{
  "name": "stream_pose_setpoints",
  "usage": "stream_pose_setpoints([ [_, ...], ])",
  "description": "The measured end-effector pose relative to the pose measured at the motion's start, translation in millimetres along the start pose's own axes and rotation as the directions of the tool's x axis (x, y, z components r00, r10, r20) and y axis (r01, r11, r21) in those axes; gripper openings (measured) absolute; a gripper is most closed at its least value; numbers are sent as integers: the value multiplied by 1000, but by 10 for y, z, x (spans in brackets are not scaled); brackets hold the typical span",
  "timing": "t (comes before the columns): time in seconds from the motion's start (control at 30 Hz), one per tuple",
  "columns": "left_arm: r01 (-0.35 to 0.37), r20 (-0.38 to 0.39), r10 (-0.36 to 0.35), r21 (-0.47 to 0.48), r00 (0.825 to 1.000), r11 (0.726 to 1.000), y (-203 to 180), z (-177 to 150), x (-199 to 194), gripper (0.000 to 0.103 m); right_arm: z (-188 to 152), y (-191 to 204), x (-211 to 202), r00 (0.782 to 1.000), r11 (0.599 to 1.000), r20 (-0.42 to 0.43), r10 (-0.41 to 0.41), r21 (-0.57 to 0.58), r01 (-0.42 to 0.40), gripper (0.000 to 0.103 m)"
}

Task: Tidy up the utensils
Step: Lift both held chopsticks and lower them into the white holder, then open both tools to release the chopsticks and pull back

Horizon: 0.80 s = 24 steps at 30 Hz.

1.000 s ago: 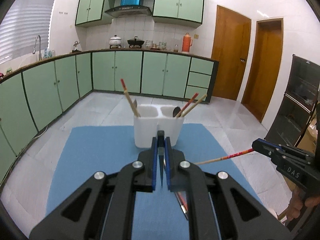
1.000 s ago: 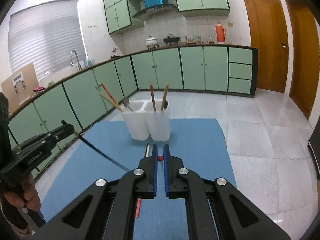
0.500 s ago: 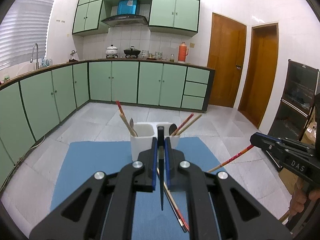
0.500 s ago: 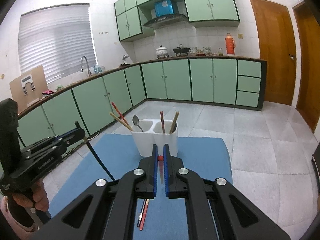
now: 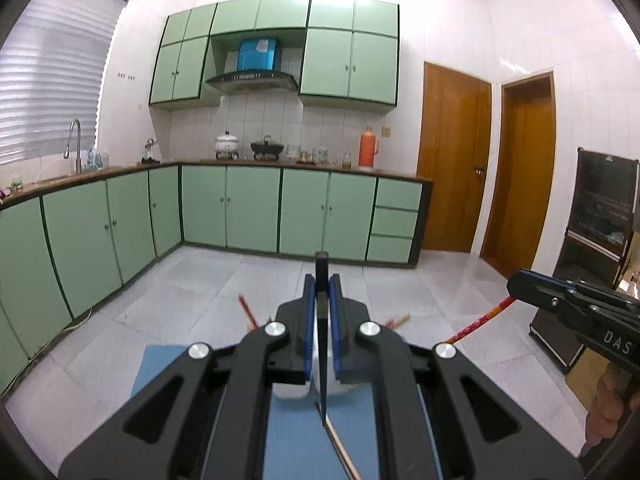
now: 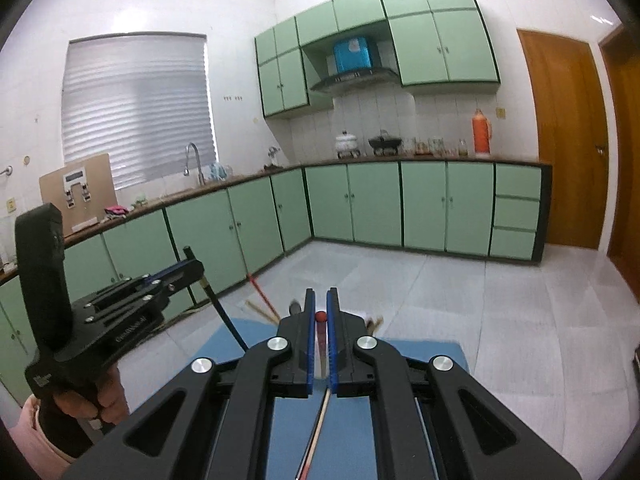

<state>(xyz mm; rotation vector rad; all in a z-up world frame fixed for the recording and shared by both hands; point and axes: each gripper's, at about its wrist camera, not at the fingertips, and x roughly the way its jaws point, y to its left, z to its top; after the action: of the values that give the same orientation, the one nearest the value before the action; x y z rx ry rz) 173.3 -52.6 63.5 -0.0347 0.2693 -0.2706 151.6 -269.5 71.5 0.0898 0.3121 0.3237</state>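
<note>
A black chopstick (image 5: 321, 344) and a red-tipped chopstick (image 6: 321, 336) are hanging tilted above the white holder (image 5: 292, 391).

**Lighting and image quality, both wrist views**

The kitchen is brightly and evenly lit. Daylight enters through the blinds (image 6: 136, 108) left of the green wall cabinets (image 6: 380, 36), and the white walls beside those cabinets are washed out almost to pure white. The tiled floor (image 5: 192, 300) below the cabinets shows a soft sheen and only faint shadows. Strong fisheye distortion bows the cabinet lines and doors (image 5: 452, 160), and black vignetting fills every corner. Items standing just beyond the fingers appear smeared, probably by motion blur. The black frames in the foreground stay sharp, dark and low in detail.
</note>
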Motion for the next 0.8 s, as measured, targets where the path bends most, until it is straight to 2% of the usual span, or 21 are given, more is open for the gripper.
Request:
stream_pose_setpoints([
  [0.23, -9, 86, 8, 13, 996, 1000, -59, 393, 187, 6, 386, 30, 182, 999, 1000, 49, -4, -21, 5, 5],
  [0.4, -27, 122, 23, 27, 992, 999, -101, 584, 447, 6, 552, -13, 421, 999, 999, 47, -27, -41, 29, 5],
  [0.6, -51, 119, 48, 22, 992, 998, -63, 500, 954, 6, 485, -170, 827, 998, 998, -12, -56, -31, 56, 5],
  [0.8, -57, 33, 57, -3, 998, 998, 47, 249, 1387, 6, 289, -296, 1190, 995, 998, -79, -66, -13, 65, 5],
])
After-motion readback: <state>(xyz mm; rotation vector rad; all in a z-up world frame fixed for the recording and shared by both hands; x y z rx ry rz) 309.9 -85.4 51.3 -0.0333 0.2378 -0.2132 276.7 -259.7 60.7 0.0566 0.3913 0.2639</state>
